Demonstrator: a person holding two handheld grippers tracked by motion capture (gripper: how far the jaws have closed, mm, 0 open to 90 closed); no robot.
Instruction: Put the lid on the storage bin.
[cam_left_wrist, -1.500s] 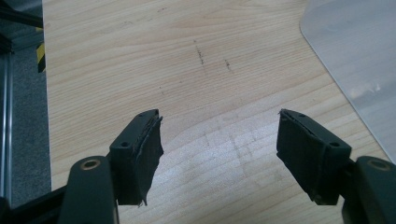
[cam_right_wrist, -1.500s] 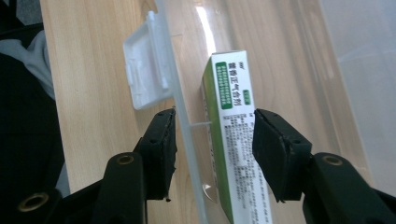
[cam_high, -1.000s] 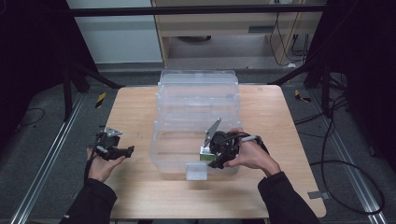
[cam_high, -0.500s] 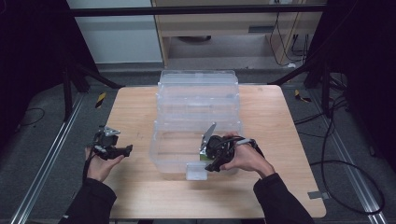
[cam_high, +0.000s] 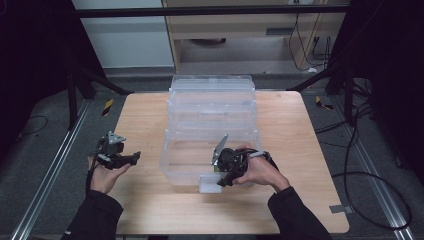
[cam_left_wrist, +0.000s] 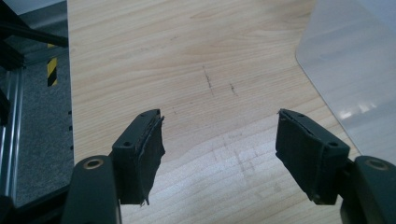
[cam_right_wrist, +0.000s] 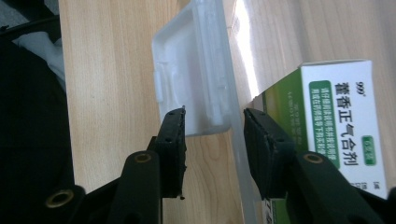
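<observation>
While the wooden table (cam_high: 150, 120) stands on a grey floor between dark frame legs, a cabinet sits behind it with cables trailing at right; a metal rail (cam_high: 45, 175) runs along the left. Count: three clear plastic bins (cam_high: 212, 120) in a row down the table's middle; one green-and-white medicine box (cam_right_wrist: 341, 121) inside the nearest bin; two grippers. Left gripper (cam_high: 116, 156) rests at the table's left edge, well apart from the bins, jaws spread wide over bare wood, holding nothing. Right gripper (cam_high: 222, 175) is at the nearest bin's front wall; its jaws have just been closing, straddling the latch flap (cam_right_wrist: 191, 79) and wall; contact cannot be confirmed.
</observation>
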